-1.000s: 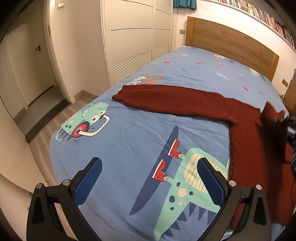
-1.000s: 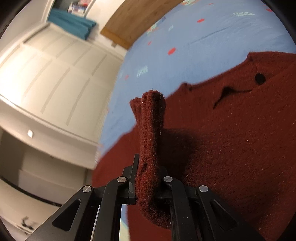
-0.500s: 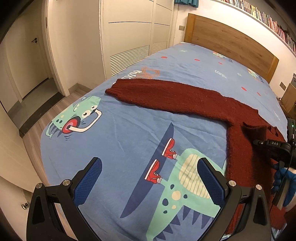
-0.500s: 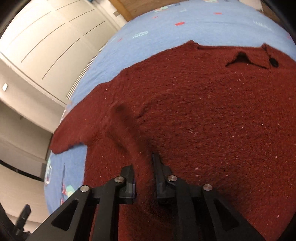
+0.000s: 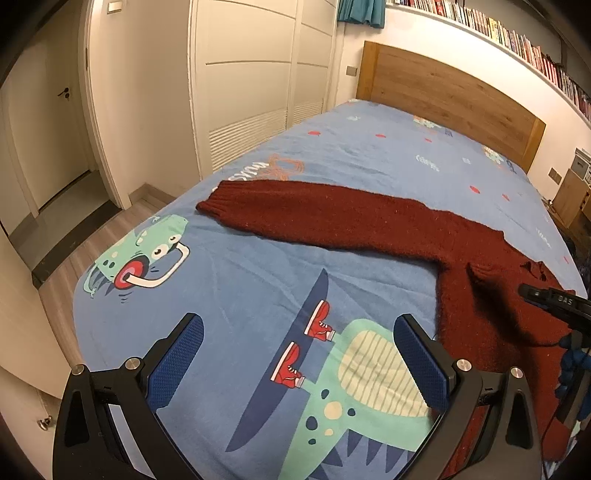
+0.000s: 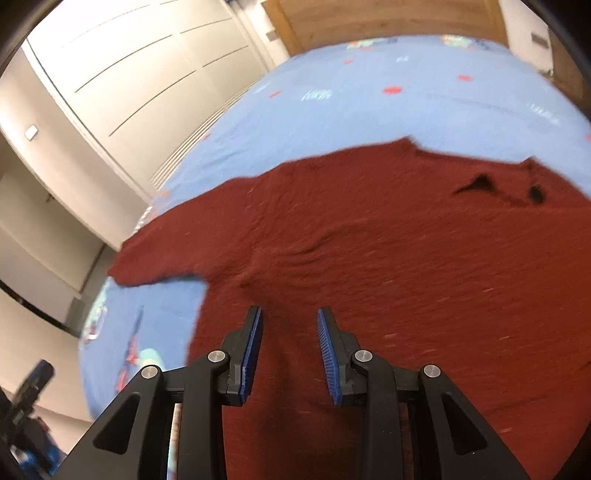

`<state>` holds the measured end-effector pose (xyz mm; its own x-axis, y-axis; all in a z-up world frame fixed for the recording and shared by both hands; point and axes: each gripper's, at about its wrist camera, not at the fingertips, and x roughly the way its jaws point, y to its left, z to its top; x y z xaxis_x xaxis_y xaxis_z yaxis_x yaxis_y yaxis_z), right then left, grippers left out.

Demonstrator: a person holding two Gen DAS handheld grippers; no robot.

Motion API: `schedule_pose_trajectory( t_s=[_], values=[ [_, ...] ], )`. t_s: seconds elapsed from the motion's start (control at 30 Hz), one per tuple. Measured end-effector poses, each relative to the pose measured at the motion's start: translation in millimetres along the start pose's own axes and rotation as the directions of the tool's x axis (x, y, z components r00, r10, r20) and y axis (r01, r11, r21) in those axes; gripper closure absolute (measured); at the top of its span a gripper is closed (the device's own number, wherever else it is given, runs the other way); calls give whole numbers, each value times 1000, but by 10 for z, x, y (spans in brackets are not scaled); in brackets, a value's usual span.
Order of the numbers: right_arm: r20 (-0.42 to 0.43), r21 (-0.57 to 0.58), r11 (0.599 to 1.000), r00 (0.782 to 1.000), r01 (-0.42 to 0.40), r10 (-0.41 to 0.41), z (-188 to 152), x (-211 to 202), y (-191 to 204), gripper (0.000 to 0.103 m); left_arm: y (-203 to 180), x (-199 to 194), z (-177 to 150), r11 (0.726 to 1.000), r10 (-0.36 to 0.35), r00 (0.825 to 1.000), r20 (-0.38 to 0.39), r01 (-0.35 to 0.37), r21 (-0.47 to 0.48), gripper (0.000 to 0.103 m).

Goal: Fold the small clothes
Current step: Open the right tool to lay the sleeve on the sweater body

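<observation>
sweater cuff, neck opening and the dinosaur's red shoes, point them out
sweater cuff (image 5: 208, 202), left wrist view, ribbed end of the outstretched sleeve
neck opening (image 6: 476, 183), right wrist view, dark gap
red shoes (image 5: 320, 325), left wrist view, upper shoe

sweater (image 5: 369, 218) lies on bed (image 5: 258, 266), sleeve stretched left, headboard (image 5: 443, 92) behind.

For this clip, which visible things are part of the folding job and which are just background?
Part of the job:
- dark red knitted sweater, spread on the bed
- right gripper, jaws opening with nothing between them
- left gripper, open over the sheet

Just lying about:
- dinosaur bedsheet
- wooden headboard
- books on the shelf
- wardrobe doors
</observation>
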<state>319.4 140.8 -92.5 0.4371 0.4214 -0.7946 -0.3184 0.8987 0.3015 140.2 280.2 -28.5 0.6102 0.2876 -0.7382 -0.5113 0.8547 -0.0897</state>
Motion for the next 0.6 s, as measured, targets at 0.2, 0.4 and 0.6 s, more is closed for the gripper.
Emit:
schedule_pose_trajectory(
  t_s=[0.2,0.4,0.6],
  values=[
    [-15,29,998,999,52,-51,-108,37,-242,71,-24,98,-32,1000,-16,1000,-27,16,-10,2],
    [-62,7,998,996,59,-58,-381,326,-109,70,-8,173,-29,1000,-9,999,-45,8,-18,2],
    [-10,-13,998,998,54,-54,-301,143,-124,71,29,241,41,1000,2,999,-40,-3,-24,2]
  ],
)
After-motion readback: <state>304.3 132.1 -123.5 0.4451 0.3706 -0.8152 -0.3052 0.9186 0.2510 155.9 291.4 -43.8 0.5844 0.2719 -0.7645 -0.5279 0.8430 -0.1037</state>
